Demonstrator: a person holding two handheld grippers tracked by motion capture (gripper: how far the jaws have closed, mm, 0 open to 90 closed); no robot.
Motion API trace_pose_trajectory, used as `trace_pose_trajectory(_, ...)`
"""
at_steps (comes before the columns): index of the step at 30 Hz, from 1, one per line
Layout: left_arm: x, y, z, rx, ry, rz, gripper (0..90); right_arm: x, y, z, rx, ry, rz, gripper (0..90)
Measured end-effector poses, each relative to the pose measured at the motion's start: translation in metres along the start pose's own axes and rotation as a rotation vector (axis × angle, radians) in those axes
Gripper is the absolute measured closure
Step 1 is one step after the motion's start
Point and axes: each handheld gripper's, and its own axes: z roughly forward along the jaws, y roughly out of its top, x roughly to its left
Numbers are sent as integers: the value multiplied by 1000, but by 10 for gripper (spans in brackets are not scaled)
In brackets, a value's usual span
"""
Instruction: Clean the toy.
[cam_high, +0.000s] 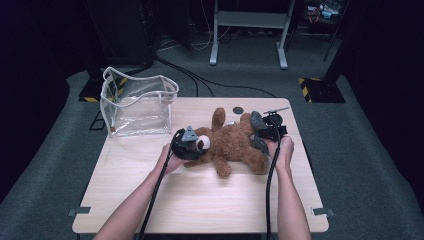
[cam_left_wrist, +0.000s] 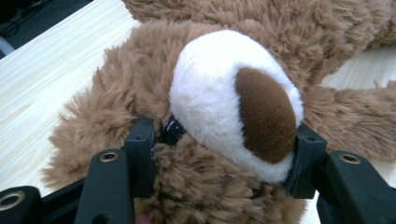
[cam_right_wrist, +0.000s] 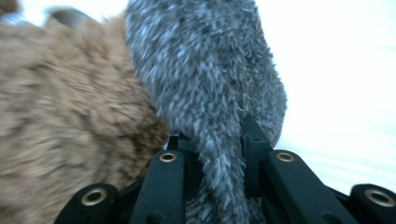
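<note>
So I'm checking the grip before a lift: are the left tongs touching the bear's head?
Touching. In the left gripper view both fingers press into the bear's head, either side of its white muzzle.

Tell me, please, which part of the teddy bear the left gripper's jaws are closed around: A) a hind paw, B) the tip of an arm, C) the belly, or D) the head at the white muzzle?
D: in the left gripper view the left gripper has one jaw on each side of the teddy bear at its white muzzle, pressing into the fur of the head.
</note>
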Motion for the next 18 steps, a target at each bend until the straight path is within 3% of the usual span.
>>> trace_pose_trajectory(4,0,0,0,5,2,4,418,12,0,-26,-57,18,-52,753)
trace_pose_trajectory(10,0,1,0,6,5,1,415,45,9,-53,-132,144,-100,752)
trace_pose_trajectory(14,0,1,0,4,1,-1,413,74,15,-48,-124,222,-144,750)
trace_pose_trajectory(18,1,1,0,2,-1,-1,412,100,20,-26,-86,292,-158,749)
